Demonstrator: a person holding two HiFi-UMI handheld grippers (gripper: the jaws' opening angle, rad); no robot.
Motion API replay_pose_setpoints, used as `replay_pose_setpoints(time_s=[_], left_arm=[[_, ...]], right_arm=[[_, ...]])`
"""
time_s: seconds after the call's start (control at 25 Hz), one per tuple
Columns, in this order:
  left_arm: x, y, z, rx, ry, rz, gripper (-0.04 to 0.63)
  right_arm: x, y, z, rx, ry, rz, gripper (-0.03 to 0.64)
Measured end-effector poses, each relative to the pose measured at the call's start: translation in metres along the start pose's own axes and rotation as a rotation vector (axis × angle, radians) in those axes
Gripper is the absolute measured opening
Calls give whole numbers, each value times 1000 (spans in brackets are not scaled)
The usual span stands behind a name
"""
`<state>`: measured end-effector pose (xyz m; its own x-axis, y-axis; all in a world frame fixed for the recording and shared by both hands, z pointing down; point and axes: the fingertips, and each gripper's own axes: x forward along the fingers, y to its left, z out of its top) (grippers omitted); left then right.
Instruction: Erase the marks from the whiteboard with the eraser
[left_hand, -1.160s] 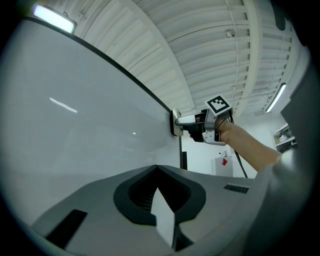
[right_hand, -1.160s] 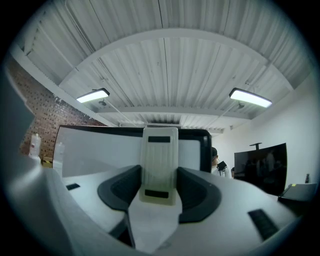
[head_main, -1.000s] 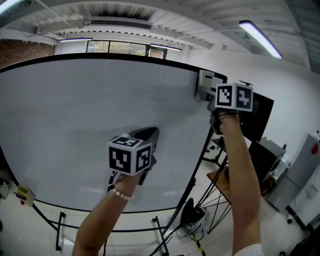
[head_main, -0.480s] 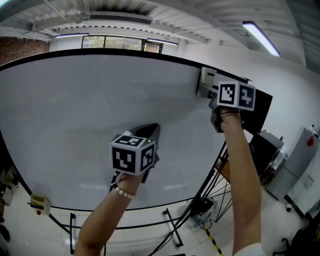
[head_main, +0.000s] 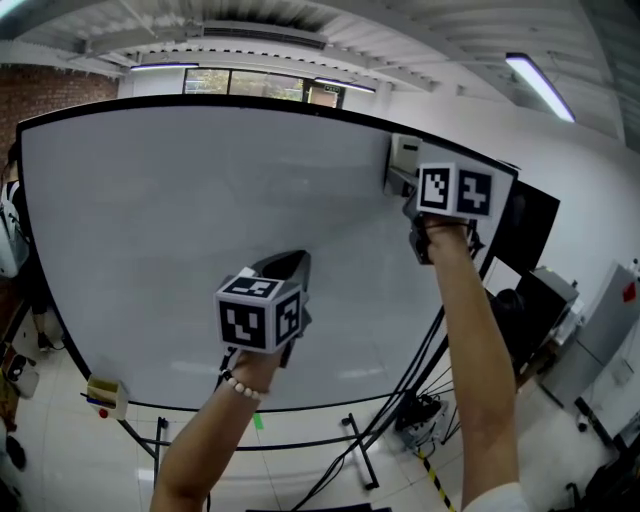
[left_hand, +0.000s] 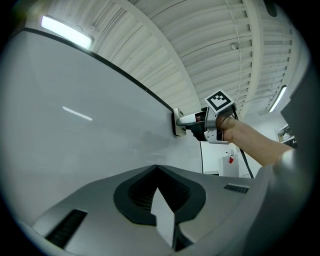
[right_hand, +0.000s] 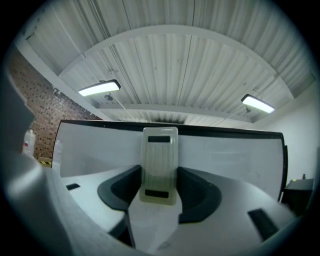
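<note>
Fingers (right_hand: 119, 192) of right gripper (right_hand: 160, 195): clenched on pale rectangular plastic eraser (right_hand: 160, 160), still pressed at top right corner of large white whiteboard (head_main: 200, 220), barely shifted since a second ago. Left gripper (left_hand: 156, 170): fingers together, empty. No marks visible; wiping likely nearly done.

whiteboard (head_main: 200, 230): one
eraser (head_main: 405, 158): one, at the whiteboard's top right corner
grippers: two, the left gripper (head_main: 288, 264) and the right gripper (head_main: 402, 182)
</note>
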<state>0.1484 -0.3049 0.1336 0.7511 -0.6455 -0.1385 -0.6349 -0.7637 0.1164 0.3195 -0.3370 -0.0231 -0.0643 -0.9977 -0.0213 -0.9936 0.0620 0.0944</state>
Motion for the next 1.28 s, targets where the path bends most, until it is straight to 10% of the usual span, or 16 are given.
replay_pose_setpoints(time_s=[0.56,1.28], left_arm=[[-110,48,-28,-67,51,194,-12],[-234,211,25,-65,38,151,-12]], right_arm=[[15,93,21,2,21,39,250],[48,275,40,44,28,3,250]])
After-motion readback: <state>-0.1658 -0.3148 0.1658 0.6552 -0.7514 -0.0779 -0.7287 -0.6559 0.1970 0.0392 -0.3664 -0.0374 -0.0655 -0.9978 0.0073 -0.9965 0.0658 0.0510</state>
